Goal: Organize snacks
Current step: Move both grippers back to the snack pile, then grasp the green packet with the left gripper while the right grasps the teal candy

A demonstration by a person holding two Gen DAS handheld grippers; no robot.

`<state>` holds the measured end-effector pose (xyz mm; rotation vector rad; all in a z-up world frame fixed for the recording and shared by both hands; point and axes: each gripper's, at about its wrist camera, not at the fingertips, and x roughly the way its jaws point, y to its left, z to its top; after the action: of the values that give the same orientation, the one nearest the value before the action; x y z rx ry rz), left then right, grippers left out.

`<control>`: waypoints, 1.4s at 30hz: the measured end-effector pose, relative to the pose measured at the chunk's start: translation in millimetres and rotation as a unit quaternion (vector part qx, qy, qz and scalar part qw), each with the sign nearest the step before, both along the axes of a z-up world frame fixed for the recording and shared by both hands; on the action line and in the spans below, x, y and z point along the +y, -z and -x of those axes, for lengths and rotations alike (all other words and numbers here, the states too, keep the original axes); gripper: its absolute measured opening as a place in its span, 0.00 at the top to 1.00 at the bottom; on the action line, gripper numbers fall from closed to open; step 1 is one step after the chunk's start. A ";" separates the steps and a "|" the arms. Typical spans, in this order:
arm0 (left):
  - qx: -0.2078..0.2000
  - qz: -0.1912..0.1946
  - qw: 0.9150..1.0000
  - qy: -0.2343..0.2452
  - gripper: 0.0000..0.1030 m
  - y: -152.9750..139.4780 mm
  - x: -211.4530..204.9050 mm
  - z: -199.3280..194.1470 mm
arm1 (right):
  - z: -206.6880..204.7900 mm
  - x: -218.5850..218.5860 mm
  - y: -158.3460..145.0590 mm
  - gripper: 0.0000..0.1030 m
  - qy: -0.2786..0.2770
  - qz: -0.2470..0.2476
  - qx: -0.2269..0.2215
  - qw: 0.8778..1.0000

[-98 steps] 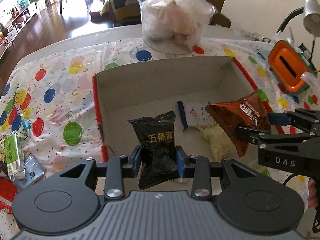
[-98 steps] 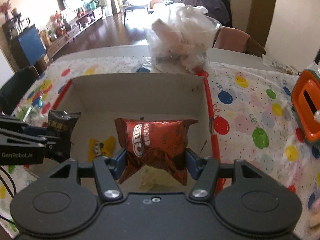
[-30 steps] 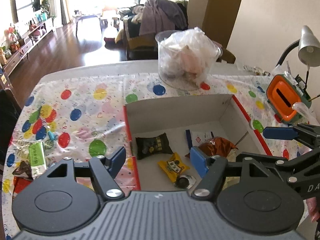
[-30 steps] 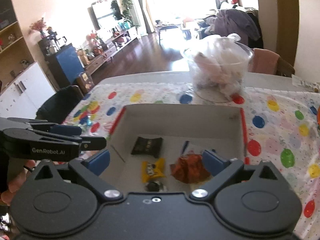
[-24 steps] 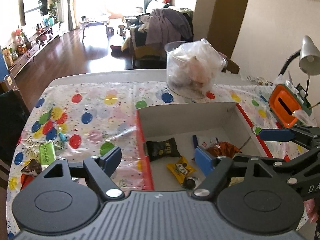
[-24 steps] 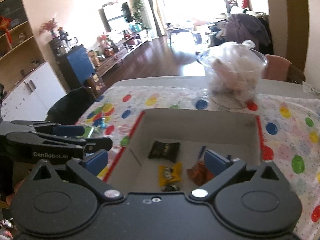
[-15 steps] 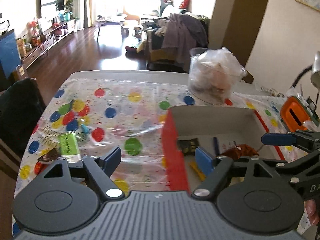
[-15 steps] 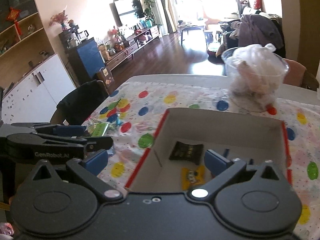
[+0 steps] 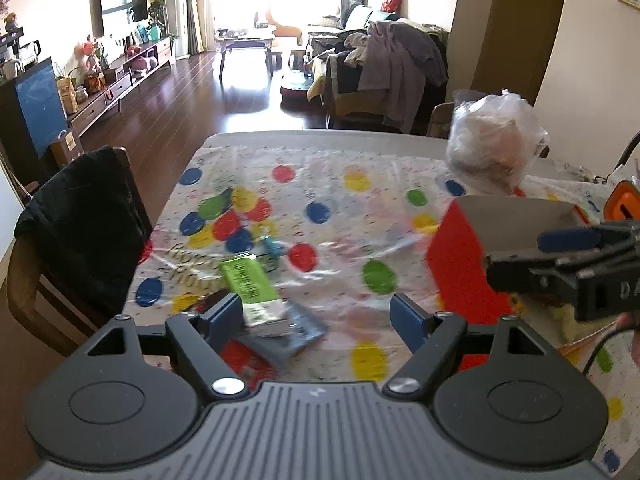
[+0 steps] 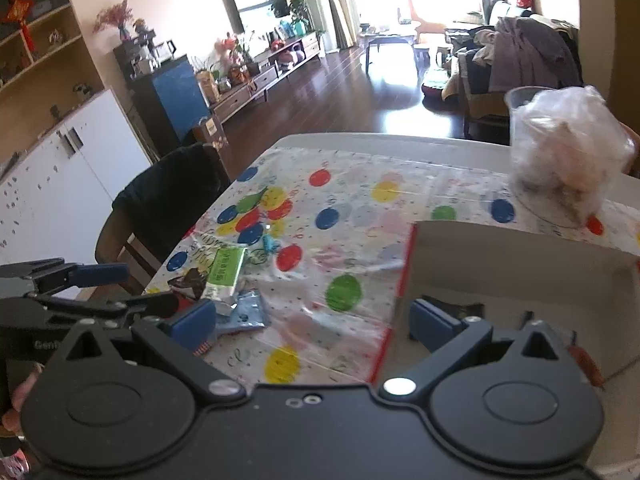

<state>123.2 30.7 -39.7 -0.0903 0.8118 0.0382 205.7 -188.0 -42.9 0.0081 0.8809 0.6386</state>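
Both tools swung left off cardboard box (image 9: 460,264), now over polka-dot cloth; left tool (image 9: 320,314) earlier clamped black sesame packet, now empty, jaws spread wide above green packet (image 9: 250,286) and blue packet (image 9: 298,330); right tool (image 10: 312,318) earlier clamped brown Oreo packet, now empty, jaws wide, straddling box's red left edge; both released packets left inside box; black-draped chair (image 9: 80,220) come into view at bench's left.
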 end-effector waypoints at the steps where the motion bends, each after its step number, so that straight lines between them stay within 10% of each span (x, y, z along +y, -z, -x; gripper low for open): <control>1: 0.001 0.001 1.000 -0.002 0.21 3.3 7.7 0.1 | -3.2 8.7 2.0 0.00 -0.001 0.003 0.002 1.000; 22: 0.015 -0.032 0.998 -0.054 0.21 61.0 27.8 -56.0 | -113.1 140.4 61.4 0.12 -0.074 0.084 0.060 0.992; 42: 0.081 -0.084 0.988 -0.098 0.29 108.5 17.0 -120.9 | -157.3 217.1 127.6 0.68 -0.206 0.146 0.087 0.964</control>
<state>244.2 47.7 -148.1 -0.0070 0.9567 0.3021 363.0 29.1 -170.5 -0.3991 1.1543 0.8996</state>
